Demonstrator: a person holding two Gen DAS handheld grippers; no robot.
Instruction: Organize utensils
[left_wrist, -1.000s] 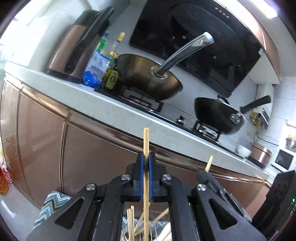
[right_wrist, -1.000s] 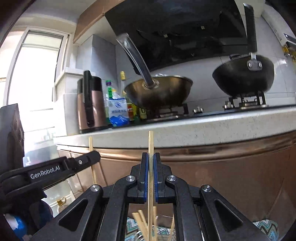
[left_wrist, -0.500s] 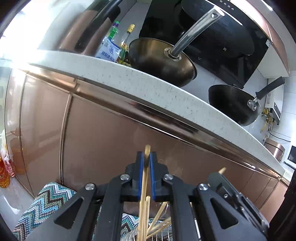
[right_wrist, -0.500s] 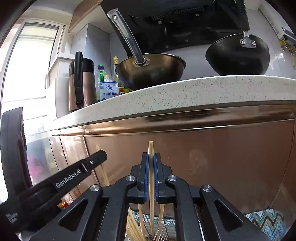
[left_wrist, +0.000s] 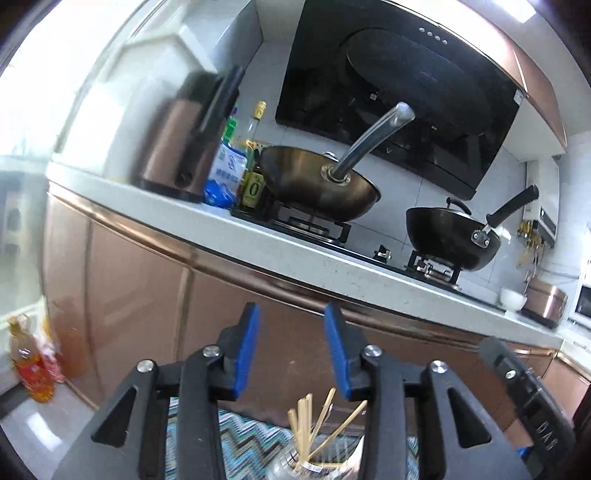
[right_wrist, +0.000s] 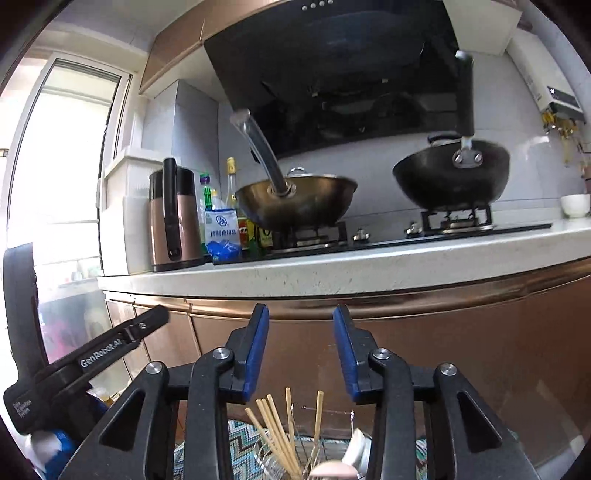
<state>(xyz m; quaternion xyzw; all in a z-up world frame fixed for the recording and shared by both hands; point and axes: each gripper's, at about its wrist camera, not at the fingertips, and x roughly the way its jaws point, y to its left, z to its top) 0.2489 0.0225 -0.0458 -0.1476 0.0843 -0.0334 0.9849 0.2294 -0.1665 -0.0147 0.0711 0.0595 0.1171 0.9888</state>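
Observation:
Several wooden chopsticks (left_wrist: 304, 424) stand upright in a clear holder (left_wrist: 291, 467) at the bottom of the left wrist view, below my left gripper (left_wrist: 291, 350), which is open and empty. In the right wrist view the chopsticks (right_wrist: 280, 435) stand in a wire rack (right_wrist: 325, 446) below my right gripper (right_wrist: 301, 354), also open and empty. A white spoon-like piece (right_wrist: 356, 448) rests in the rack. The left gripper's body (right_wrist: 92, 354) shows at the left of the right wrist view.
A zigzag-patterned cloth (left_wrist: 251, 439) lies under the holder. Behind is a copper-fronted cabinet (right_wrist: 461, 350) with a white countertop (right_wrist: 332, 269). On it stand a brass wok (right_wrist: 295, 206), a black wok (right_wrist: 450, 181), a kettle (right_wrist: 173, 218) and bottles (left_wrist: 255, 173). An oil bottle (left_wrist: 31, 369) stands on the floor.
Both grippers were shut on a chopstick each. Now both are open and raised, and the chopsticks stand in the holder below.

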